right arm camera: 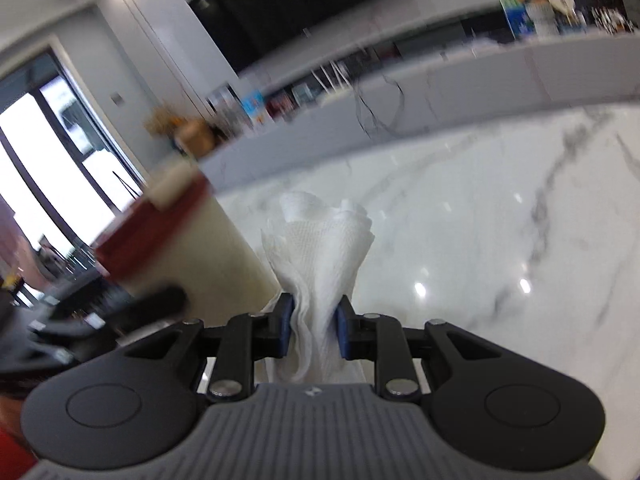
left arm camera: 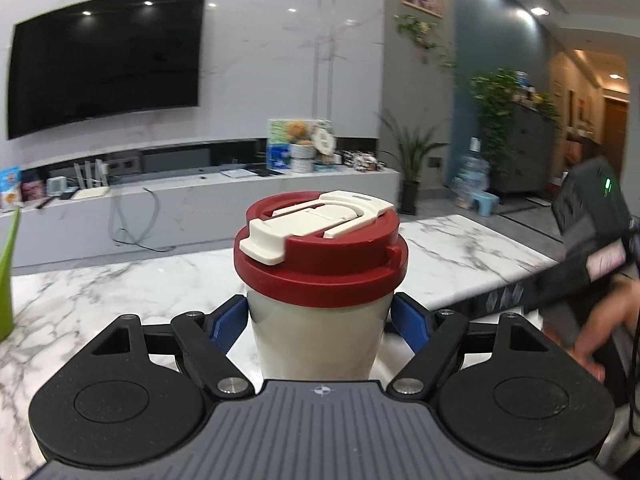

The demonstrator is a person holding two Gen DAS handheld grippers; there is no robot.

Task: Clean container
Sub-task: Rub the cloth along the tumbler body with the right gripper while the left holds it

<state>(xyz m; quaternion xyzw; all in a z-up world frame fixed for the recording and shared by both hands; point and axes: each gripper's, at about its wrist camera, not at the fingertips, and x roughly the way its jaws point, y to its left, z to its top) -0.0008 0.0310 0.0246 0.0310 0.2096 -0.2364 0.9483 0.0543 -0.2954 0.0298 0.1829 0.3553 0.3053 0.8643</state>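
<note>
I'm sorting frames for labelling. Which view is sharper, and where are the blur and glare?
Left wrist view: cup sharp, only the person's hand at right smeared. Right wrist view: tissue crisp, cup and background motion-blurred, ceiling-light glare spots on the marble table.

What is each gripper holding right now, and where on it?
The left gripper clamps the cream cup by its body, just under the red lid. The right gripper pinches a bunched white paper towel near its lower end.

The cup [left arm camera: 318,320] stands upright on the worktop [left arm camera: 460,248], between the left tongs' [left arm camera: 318,326] pads, lid [left arm camera: 320,244] on top. The right tongs [right arm camera: 313,330], seemingly just right of it, pinch a paper towel [right arm camera: 320,248].
</note>
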